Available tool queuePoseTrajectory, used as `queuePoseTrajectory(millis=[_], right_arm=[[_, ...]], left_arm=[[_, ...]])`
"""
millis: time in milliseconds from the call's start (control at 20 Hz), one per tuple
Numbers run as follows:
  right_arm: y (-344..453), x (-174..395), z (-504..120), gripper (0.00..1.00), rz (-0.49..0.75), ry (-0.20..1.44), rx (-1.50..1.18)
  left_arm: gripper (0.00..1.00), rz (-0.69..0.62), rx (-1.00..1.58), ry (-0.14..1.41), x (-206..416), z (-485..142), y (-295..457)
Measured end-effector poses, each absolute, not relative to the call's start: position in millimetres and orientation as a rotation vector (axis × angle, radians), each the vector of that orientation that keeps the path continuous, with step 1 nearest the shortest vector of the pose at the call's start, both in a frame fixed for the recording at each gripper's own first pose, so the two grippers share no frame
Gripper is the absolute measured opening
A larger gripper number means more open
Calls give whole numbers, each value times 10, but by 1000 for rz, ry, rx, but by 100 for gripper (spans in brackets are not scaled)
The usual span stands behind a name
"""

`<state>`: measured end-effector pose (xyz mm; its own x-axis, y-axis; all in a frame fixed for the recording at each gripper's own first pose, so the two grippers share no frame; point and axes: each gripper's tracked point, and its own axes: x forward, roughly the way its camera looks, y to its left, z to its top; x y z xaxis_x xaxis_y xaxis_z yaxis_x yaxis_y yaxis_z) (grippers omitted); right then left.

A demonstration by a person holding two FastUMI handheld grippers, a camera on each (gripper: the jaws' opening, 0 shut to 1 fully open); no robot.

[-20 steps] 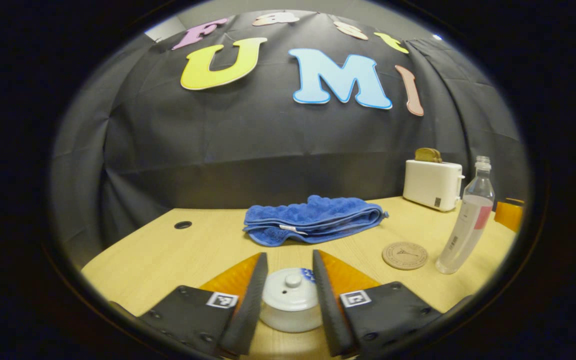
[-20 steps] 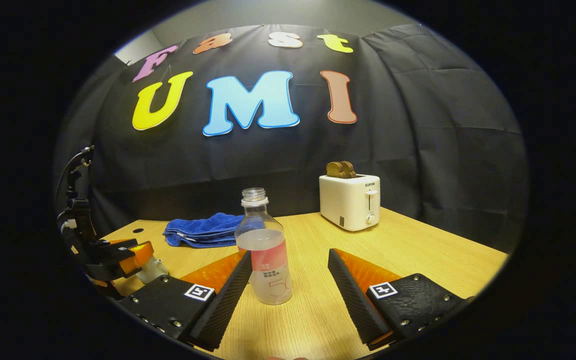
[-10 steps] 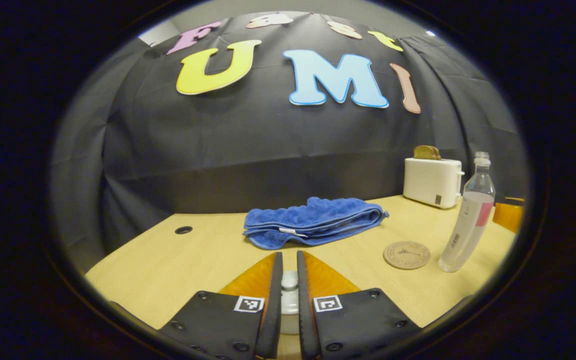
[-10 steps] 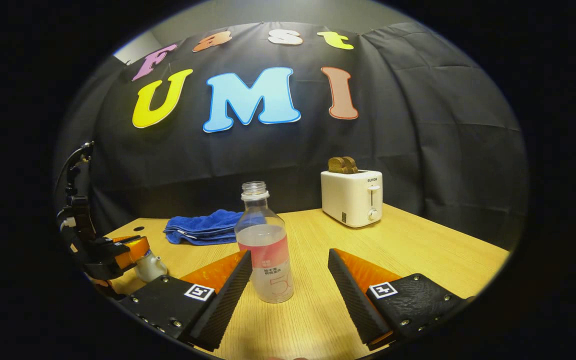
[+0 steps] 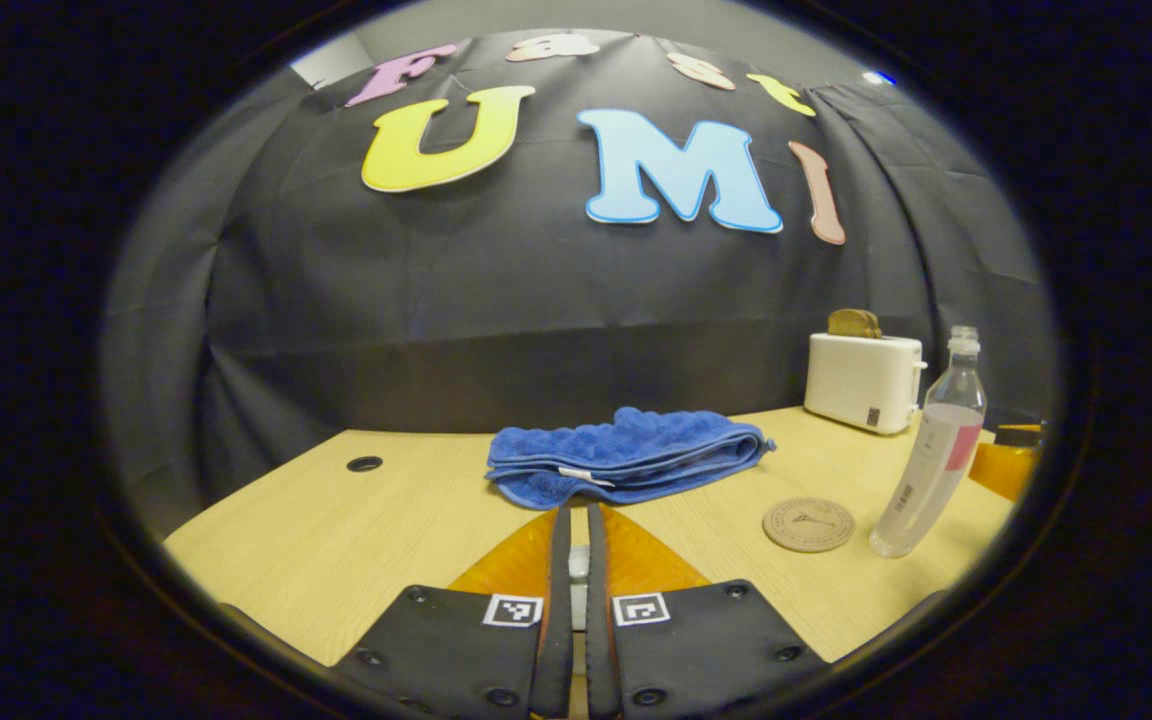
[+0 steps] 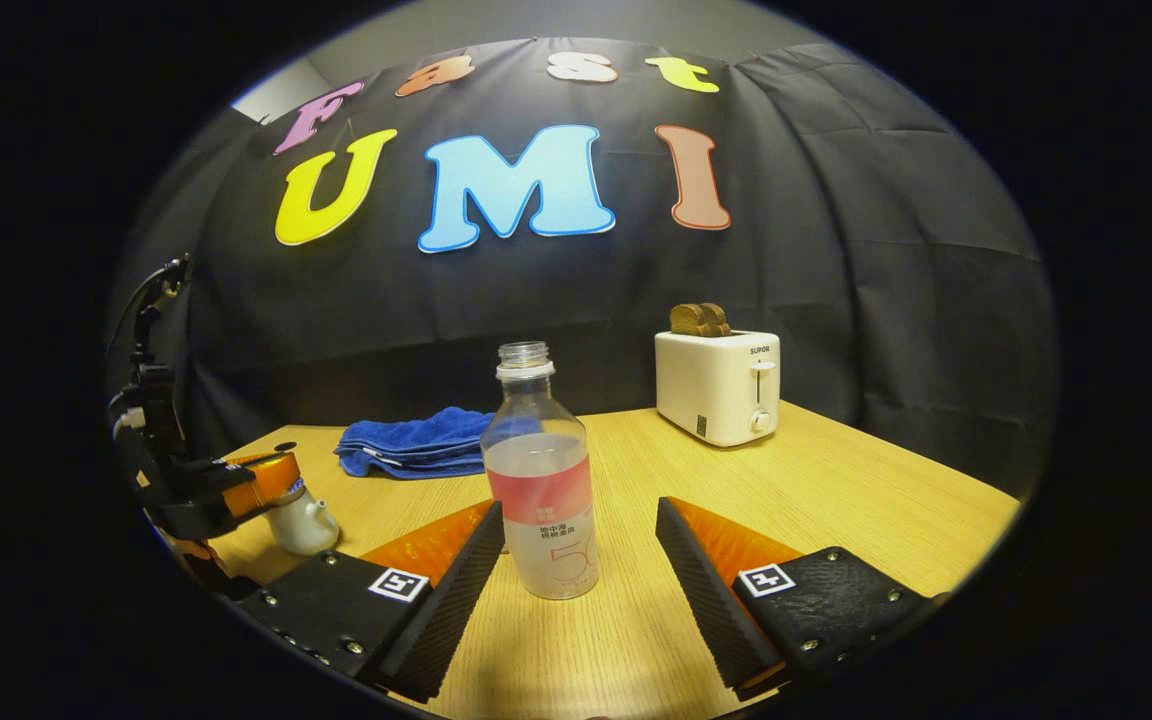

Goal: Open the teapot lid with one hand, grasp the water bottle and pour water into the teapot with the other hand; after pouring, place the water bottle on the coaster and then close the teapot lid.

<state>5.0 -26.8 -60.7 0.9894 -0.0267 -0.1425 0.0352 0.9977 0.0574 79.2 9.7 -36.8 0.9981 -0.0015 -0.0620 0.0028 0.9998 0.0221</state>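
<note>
- The water bottle (image 6: 541,478) stands upright on the desk (image 6: 836,490), long axis vertical, open neck up — between the widely spread fingers of the right tool (image 6: 581,550), just ahead of their tips, touching neither.
- In the left gripper view the bottle (image 5: 928,450) appears ahead and far to the right, leaning only through lens curve.
- The left tool (image 5: 572,560) is nearly closed, its fingers pinching a small pale piece (image 5: 577,562) — the lid knob, most likely, though little of it shows in the slit.
- Seen from the right tool, the left tool (image 6: 236,485) is far to the left, sitting on top of the white teapot (image 6: 302,522); the spout points toward the right tool. Whether the lid is lifted cannot be made out.
- The round coaster (image 5: 808,524) lies flat ahead and right of the left tool, just beside the bottle's base.
- Further ahead lies a folded blue towel (image 5: 626,456); a white toaster (image 6: 718,386) holding bread stands at the desk's back, against the black cloth wall.
</note>
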Motion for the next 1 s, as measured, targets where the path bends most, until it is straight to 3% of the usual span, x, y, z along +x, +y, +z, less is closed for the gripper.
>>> queuePoseTrajectory(millis=[400, 1000], right_arm=[[-173, 127, -657, 96, -11, 157, 21], [-109, 457, -984, 96, -40, 246, -39]], left_arm=[[12, 59, 4, 23, 723, -155, 591], [12, 192, 25, 100, 620, -467, 1781]])
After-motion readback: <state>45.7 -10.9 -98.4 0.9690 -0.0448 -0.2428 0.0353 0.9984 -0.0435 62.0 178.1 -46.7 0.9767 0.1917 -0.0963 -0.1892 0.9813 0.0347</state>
